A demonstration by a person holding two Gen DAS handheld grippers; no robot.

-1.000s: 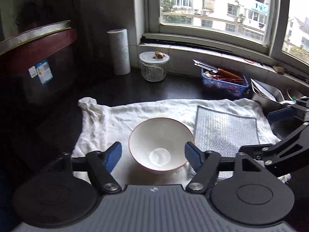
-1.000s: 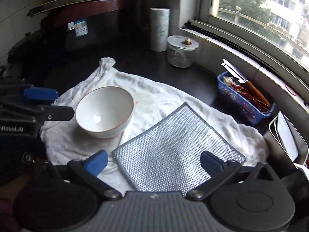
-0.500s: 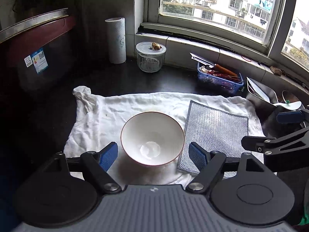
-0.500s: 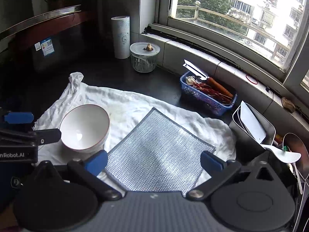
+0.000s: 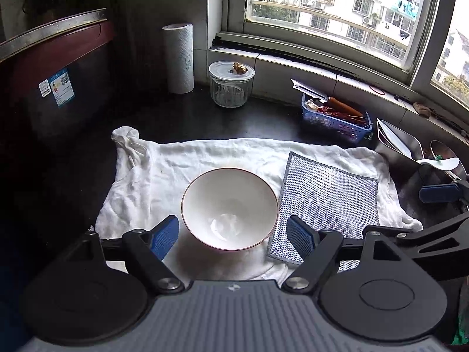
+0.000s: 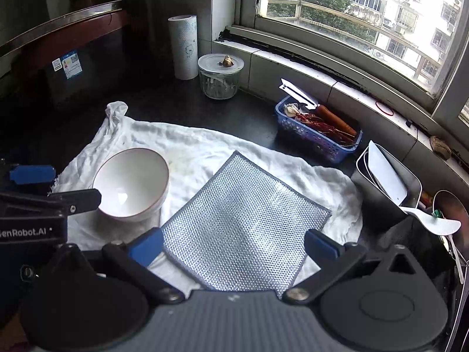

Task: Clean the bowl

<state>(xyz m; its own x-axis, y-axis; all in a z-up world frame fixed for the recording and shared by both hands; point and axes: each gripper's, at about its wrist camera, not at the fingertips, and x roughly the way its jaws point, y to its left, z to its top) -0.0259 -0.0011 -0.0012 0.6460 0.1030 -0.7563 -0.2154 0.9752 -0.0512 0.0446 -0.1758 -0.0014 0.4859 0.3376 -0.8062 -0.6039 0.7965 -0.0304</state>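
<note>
A white bowl (image 5: 229, 208) with a thin red rim stands upright on a white cloth (image 5: 222, 152); it also shows in the right wrist view as the bowl (image 6: 132, 183). Just right of it lies a flat silver mesh scouring cloth (image 5: 328, 202), the same mesh cloth (image 6: 243, 231) that fills the right wrist view. My left gripper (image 5: 233, 236) hovers open above the bowl's near side, holding nothing. My right gripper (image 6: 234, 245) is open over the mesh cloth's near edge, empty too.
At the back stand a paper towel roll (image 5: 178, 58) and a lidded glass jar (image 5: 231, 83). A blue basket (image 5: 337, 120) with a knife and a carrot sits by the window sill. A metal container (image 6: 387, 182) and a ladle (image 6: 451, 214) are at the right.
Both grippers have risen and drawn back, so the bowl and the mesh cloth look smaller and farther. Bowl and cloth have stayed in place. Both grippers remain open.
</note>
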